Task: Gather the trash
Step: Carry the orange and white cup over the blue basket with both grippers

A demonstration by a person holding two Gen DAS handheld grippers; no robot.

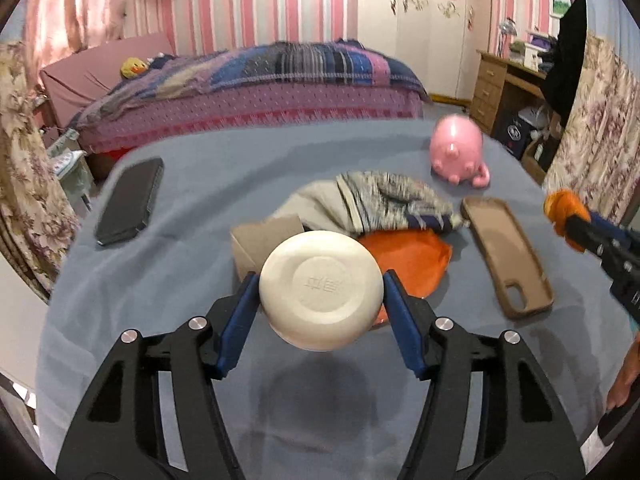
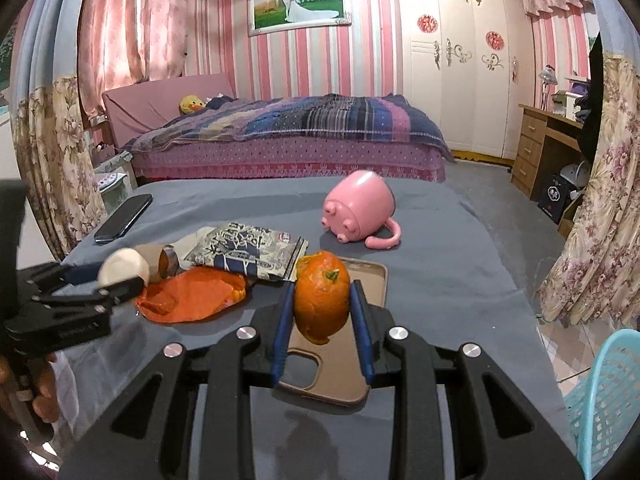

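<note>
Left gripper (image 1: 320,296) clamped a cream paper bowl (image 1: 320,312) above the grey table (image 1: 192,184); right gripper (image 2: 322,300) gripped an orange peel (image 2: 322,298) over the phone case (image 2: 340,384). Advice: keep both squeezes steady, carry level toward the basket (image 2: 600,392).

A table under a blue-grey cloth (image 2: 432,248) carries everything. On it lie a black phone (image 2: 124,218) at ten o'clock, a pink pig mug (image 2: 358,210) on its side at one, a snack packet (image 2: 252,250), an orange bag (image 2: 192,296) and a brown phone case (image 1: 506,252).
</note>
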